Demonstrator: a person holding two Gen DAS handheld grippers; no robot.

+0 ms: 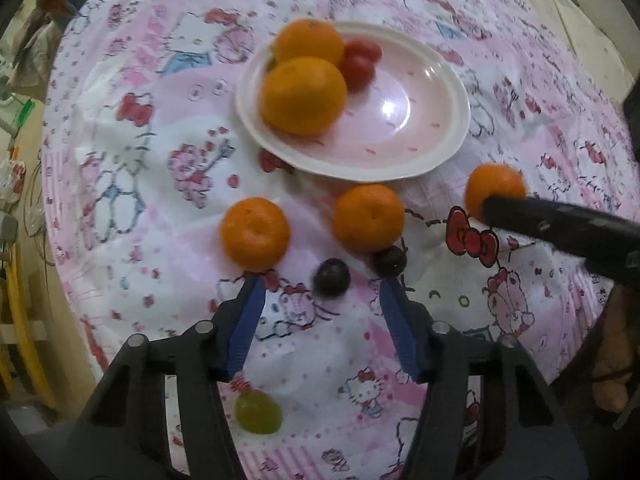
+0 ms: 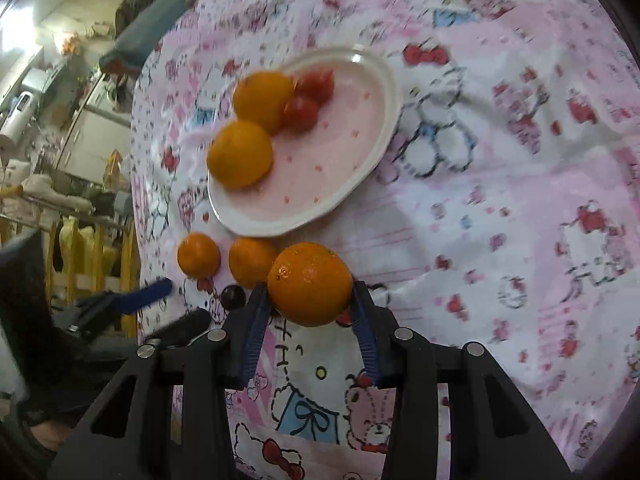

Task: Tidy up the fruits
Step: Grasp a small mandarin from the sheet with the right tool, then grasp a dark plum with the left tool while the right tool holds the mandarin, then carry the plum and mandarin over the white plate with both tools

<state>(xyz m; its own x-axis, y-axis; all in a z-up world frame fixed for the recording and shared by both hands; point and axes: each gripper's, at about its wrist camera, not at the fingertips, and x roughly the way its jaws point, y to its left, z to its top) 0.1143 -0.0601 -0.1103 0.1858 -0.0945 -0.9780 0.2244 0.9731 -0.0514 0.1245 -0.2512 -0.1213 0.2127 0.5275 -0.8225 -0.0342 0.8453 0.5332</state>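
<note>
A pink plate (image 1: 400, 136) (image 2: 320, 184) holds two oranges (image 1: 303, 94) (image 2: 240, 154) and two small red tomatoes (image 1: 357, 70) (image 2: 302, 112). My right gripper (image 2: 310, 286) is shut on an orange (image 2: 310, 284); it shows in the left wrist view (image 1: 494, 188) at the right. My left gripper (image 1: 322, 280) is open above the cloth, with a dark grape (image 1: 331, 279) between its fingertips. Two more oranges (image 1: 256, 234) (image 1: 369, 217) and a second dark grape (image 1: 390, 260) lie in front of it. A green grape (image 1: 258, 412) lies under it.
The table wears a pink and white cartoon-cat cloth (image 1: 120, 140) (image 2: 500, 200). Its left edge drops off to a cluttered room with yellow rails (image 2: 80, 248). The left gripper's fingers (image 2: 148, 292) show at the left of the right wrist view.
</note>
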